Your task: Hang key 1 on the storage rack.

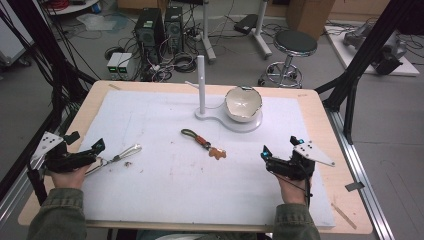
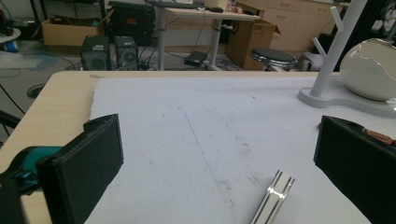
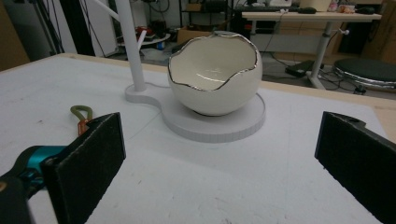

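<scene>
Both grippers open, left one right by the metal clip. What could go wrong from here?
1. The metal clip lies flat and thin on the white mat just ahead of the left gripper; the jaws might slide over it or push it away.
2. The eggshell bowl has a jagged rim and merely rests on the stand base; the right gripper, reaching forward, might knock it off.

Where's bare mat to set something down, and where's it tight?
Free: the near strip of the white mat between the left gripper and right gripper, and the far-left patch behind the metal clip. Crowded: the far right, where the eggshell bowl sits on the white stand, with the keychain just in front.
</scene>
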### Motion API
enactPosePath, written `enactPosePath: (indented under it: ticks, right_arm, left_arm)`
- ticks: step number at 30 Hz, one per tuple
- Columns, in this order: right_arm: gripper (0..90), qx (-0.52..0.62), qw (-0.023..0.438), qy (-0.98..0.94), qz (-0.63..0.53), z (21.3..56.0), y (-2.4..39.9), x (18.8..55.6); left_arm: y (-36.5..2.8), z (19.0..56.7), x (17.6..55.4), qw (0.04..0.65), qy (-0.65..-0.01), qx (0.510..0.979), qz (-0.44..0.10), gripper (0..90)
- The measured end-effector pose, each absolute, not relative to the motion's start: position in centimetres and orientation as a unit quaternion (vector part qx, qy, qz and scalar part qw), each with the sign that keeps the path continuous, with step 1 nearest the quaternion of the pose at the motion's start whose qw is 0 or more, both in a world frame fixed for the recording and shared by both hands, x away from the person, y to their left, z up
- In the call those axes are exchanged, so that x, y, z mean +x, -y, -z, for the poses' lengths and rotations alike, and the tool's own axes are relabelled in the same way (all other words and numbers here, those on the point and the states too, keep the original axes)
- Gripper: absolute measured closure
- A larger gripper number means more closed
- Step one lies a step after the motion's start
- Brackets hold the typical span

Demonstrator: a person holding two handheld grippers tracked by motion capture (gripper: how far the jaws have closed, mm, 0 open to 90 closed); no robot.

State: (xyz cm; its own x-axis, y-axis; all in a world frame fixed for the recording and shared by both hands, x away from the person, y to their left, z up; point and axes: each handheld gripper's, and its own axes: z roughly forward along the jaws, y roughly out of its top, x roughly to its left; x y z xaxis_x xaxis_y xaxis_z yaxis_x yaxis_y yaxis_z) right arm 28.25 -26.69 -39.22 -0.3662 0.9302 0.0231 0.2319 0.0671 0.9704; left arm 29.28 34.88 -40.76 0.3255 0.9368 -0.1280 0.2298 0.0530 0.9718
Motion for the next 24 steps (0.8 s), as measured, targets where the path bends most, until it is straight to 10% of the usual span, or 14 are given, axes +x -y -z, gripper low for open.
enactPosePath:
  ticks: [24]
  right_arm:
    - [0.5,0.426,0.276,-0.687,-0.521,37.5,22.2,31.4]
  left_arm:
    - [-34.4,40.8,29.4,0.543,-0.469,0.614,-0.330,1.8]
